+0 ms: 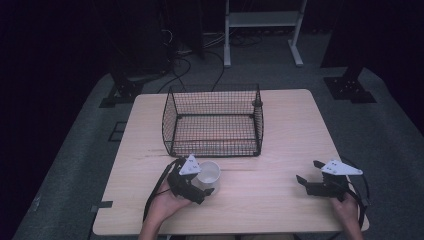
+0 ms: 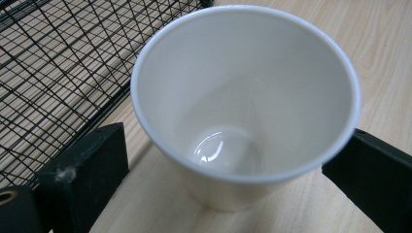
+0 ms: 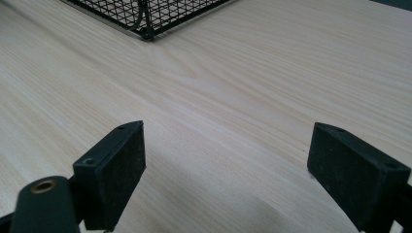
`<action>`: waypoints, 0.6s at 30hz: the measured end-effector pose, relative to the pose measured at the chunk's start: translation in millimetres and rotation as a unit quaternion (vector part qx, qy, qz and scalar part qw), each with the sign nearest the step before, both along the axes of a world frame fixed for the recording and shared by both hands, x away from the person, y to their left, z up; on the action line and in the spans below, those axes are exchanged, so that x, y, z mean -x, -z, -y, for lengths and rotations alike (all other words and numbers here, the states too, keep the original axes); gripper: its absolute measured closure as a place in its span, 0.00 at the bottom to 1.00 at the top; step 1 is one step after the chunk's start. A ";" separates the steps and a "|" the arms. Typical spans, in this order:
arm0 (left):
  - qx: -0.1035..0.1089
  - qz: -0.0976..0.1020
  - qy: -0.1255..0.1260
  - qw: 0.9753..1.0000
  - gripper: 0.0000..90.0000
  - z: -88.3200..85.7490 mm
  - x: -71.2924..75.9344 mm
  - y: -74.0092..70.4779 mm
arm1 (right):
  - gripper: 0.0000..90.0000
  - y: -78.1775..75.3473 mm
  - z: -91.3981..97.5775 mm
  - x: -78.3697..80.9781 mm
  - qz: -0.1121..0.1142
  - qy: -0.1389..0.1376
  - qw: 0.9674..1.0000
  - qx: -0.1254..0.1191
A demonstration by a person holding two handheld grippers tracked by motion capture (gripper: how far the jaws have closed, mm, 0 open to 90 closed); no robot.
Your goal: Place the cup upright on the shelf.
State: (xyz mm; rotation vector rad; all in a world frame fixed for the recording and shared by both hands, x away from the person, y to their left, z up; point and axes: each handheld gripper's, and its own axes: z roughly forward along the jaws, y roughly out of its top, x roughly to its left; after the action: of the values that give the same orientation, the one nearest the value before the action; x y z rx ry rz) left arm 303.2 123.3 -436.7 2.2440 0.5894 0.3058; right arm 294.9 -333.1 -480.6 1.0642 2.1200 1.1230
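A white paper cup stands upright and empty on the wooden table, just in front of a black wire basket. My left gripper is open with its jaws on either side of the cup. In the left gripper view the right jaw meets the cup's rim, and a narrow gap shows between the left jaw and the cup's wall. My right gripper hovers low over the bare table at the front right, open wide with nothing between its jaws.
The basket is open-topped and appears empty; its near corner lies ahead of the right gripper. A metal stand and cables occupy the floor beyond the table. Bare tabletop stretches between the two grippers.
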 end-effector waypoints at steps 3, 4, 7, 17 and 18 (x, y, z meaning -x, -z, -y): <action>-0.010 0.000 0.001 1.000 0.04 2.7 -0.5 0.0 | 0.15 0.0 0.1 -0.1 0.000 0.000 1.000 0.000; -0.012 0.005 0.001 1.000 0.04 3.8 -0.5 -0.2 | 0.15 0.0 0.1 0.0 0.000 0.000 1.000 0.000; -0.020 0.000 0.005 1.000 0.06 7.9 -2.8 -0.7 | 0.15 0.0 -0.1 0.0 0.000 0.000 1.000 0.000; -0.035 -0.012 0.020 0.999 0.22 13.0 -7.0 -3.1 | 0.15 0.0 0.0 0.0 0.001 -0.001 1.000 0.000; -0.035 -0.012 0.020 0.999 0.23 13.0 -7.0 -3.1 | 0.15 0.0 0.0 0.0 0.001 -0.001 1.000 0.000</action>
State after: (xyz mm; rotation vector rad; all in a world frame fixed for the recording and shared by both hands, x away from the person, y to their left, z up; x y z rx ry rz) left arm 310.2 110.3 -433.6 2.3258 0.5538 0.2834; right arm 294.9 -333.1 -480.6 1.0614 2.1207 1.1246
